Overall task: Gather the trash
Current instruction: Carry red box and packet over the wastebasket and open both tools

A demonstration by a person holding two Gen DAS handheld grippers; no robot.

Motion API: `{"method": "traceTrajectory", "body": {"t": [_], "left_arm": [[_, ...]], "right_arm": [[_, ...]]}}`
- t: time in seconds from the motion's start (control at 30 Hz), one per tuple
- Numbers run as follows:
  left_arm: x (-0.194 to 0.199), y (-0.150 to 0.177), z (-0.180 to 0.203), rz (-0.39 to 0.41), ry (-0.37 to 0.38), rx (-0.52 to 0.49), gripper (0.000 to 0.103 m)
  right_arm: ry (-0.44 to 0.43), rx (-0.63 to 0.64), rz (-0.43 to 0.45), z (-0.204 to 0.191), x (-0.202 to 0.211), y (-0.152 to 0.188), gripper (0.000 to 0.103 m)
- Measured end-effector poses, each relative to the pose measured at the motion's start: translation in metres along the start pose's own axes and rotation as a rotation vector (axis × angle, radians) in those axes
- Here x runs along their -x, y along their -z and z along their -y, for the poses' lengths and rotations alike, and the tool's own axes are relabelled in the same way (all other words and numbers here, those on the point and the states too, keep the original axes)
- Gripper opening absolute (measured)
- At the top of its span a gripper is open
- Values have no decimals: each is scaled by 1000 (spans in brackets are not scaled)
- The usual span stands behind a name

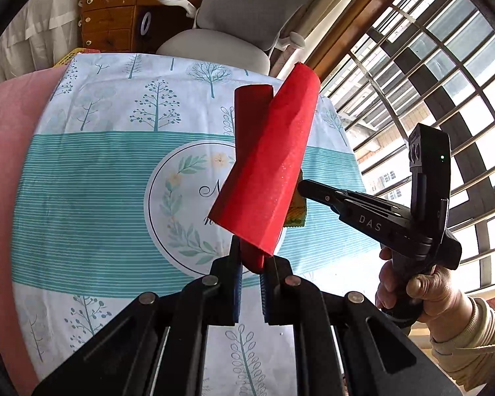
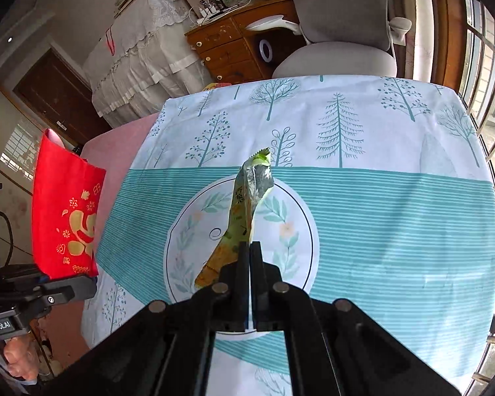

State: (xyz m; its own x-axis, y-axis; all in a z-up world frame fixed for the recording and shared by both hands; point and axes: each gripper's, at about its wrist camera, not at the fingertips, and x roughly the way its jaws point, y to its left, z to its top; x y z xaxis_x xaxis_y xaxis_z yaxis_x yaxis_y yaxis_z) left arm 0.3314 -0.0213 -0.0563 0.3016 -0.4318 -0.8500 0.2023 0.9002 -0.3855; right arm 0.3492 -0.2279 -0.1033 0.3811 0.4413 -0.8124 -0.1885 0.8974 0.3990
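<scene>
My left gripper (image 1: pixel 251 260) is shut on the rim of a red paper bag (image 1: pixel 267 168) and holds it up above the table; its opening faces up and away. The bag also shows at the left of the right wrist view (image 2: pixel 66 211), with gold print on its side. My right gripper (image 2: pixel 249 247) is shut on a yellow-green snack wrapper (image 2: pixel 244 211) and holds it above the table's middle. In the left wrist view the right gripper (image 1: pixel 302 186) sits just right of the bag, and the wrapper (image 1: pixel 297 214) peeks out behind the bag.
The table (image 2: pixel 396 214) wears a white and teal tree-print cloth over a pink cloth (image 1: pixel 3 151). A grey office chair (image 2: pixel 343 39) and a wooden drawer unit (image 2: pixel 234 46) stand behind it. A barred window (image 1: pixel 439 76) is to the right.
</scene>
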Motion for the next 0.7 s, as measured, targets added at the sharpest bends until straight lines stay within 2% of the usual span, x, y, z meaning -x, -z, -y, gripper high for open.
{"method": "traceTrajectory", "body": {"t": [0.13, 0.23, 0.4, 0.53, 0.7], "left_arm": [[42, 56, 7, 9, 45, -65, 7], [70, 105, 8, -15, 60, -112, 7], [106, 186, -2, -54, 56, -202, 7], [116, 241, -15, -104, 60, -230, 7], [110, 305, -31, -207, 60, -201, 7]], "right_arm": [[34, -45, 70, -38, 52, 60, 0], [63, -89, 119, -68, 87, 109, 0], [95, -145, 153, -116, 120, 194, 0], [117, -179, 120, -146, 127, 256, 0], [134, -182, 7, -175, 117, 319, 0]]}}
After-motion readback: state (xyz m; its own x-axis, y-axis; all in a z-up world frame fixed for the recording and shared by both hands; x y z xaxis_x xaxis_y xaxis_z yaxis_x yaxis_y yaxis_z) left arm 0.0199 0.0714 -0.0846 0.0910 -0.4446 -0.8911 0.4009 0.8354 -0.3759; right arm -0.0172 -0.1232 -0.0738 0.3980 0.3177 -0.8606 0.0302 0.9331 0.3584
